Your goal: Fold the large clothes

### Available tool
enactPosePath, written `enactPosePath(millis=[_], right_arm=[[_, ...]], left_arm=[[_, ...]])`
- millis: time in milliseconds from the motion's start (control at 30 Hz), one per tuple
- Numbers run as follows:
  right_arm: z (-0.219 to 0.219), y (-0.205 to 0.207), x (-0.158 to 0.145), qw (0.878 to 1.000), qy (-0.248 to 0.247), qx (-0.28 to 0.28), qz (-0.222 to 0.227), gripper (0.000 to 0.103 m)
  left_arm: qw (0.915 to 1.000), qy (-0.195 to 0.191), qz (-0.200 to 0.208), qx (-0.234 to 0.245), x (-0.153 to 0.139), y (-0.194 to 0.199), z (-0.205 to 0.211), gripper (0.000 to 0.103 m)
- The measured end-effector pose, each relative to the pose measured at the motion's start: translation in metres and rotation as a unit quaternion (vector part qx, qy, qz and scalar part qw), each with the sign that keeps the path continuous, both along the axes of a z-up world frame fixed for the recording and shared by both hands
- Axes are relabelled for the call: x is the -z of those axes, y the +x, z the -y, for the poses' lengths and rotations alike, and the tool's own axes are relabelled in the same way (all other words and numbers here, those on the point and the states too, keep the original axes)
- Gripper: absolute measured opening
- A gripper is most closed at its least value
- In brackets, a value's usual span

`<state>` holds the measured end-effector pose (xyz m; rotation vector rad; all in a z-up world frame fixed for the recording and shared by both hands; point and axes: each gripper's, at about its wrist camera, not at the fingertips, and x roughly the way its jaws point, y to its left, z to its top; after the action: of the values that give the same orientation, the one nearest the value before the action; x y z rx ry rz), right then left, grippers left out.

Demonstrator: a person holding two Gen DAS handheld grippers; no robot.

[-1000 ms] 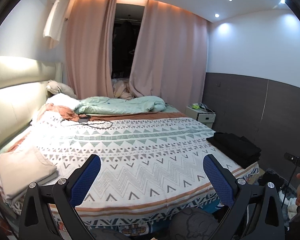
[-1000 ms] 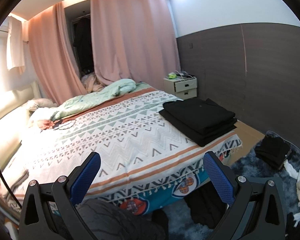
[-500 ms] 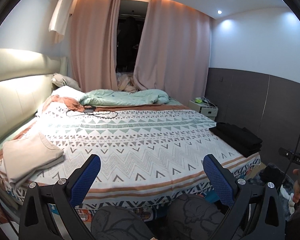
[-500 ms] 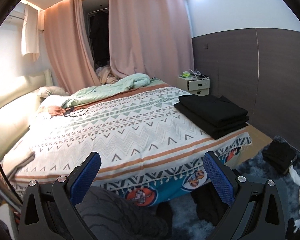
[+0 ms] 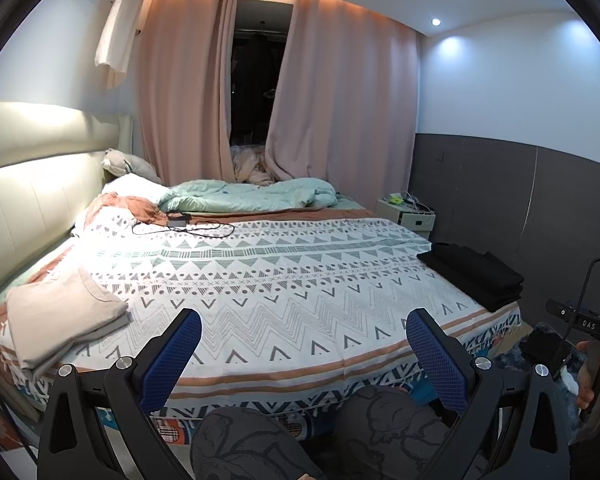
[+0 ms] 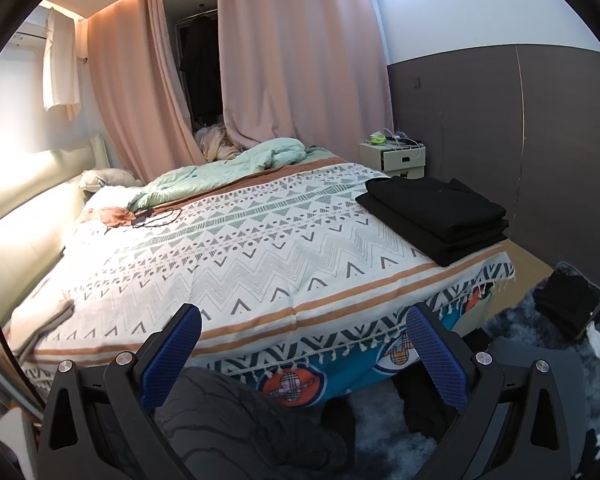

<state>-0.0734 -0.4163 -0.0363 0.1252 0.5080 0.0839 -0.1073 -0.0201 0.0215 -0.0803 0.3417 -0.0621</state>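
A folded black garment stack (image 5: 474, 276) (image 6: 434, 214) lies on the bed's right corner. On the left near corner rests a folded beige garment (image 5: 60, 316) (image 6: 40, 320). My left gripper (image 5: 302, 346) is open and empty, held back from the foot of the bed. In the right wrist view my right gripper (image 6: 302, 346) is also open, nothing between its blue pads, off the bed's near edge. The right hand and its device (image 5: 588, 328) show at the left wrist view's right edge. More dark clothes (image 6: 568, 300) lie on the floor rug.
The bed (image 5: 284, 280) carries a patterned cover, a rumpled green quilt (image 5: 252, 196), a cable with charger (image 5: 184, 224) and pillows (image 5: 132, 186). A nightstand (image 6: 402, 156) stands by the dark wall. A person's knees (image 5: 300, 436) are below the grippers. Pink curtains (image 5: 340, 100) hang behind.
Both grippers have pulled back and risen away from the bed, so more of the bed and room shows. Both stay open and empty.
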Motion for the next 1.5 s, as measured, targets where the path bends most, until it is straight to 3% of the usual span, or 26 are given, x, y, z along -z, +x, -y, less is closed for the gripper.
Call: enactPosePath(millis=[1500], right_arm=[[-0.0053, 0.0051, 0.0098, 1.000, 0.010, 0.004, -0.014, 0.102]], left_arm=[[0.9999, 0.002, -0.012, 0.003, 0.0045, 0.0051, 0.0061, 0.102]])
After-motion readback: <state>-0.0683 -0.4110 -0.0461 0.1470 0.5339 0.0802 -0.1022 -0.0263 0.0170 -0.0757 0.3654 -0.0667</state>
